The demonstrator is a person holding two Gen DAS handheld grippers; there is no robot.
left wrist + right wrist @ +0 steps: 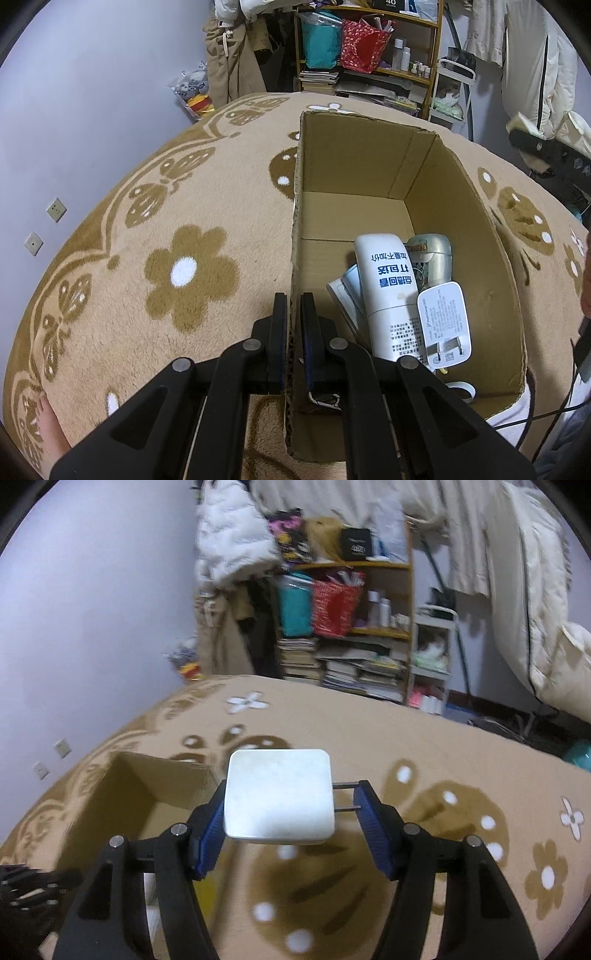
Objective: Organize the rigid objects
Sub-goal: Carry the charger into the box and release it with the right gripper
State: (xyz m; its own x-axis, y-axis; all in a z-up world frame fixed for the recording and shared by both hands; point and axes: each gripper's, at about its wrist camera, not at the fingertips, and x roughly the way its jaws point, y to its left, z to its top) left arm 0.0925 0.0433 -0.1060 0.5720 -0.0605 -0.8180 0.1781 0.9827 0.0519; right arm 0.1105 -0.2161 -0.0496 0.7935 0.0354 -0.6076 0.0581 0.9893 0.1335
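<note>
Fingers of right gripper point(290, 818) clamp white charger point(279, 797) body-to-prongs, lifted over blanket near box point(155, 786) corner. Left gripper point(294, 325) pinched on box wall. Charger prob. light, stiff, slick plastic; flat sides give safer hold than prongs.

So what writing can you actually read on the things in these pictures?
"点播回看", "打包送", "加量不加价": blue print on the white remote in the cardboard box.
White charger: fine print, too small.
Silver can: label unreadable.
Held white charger: blank.
</note>
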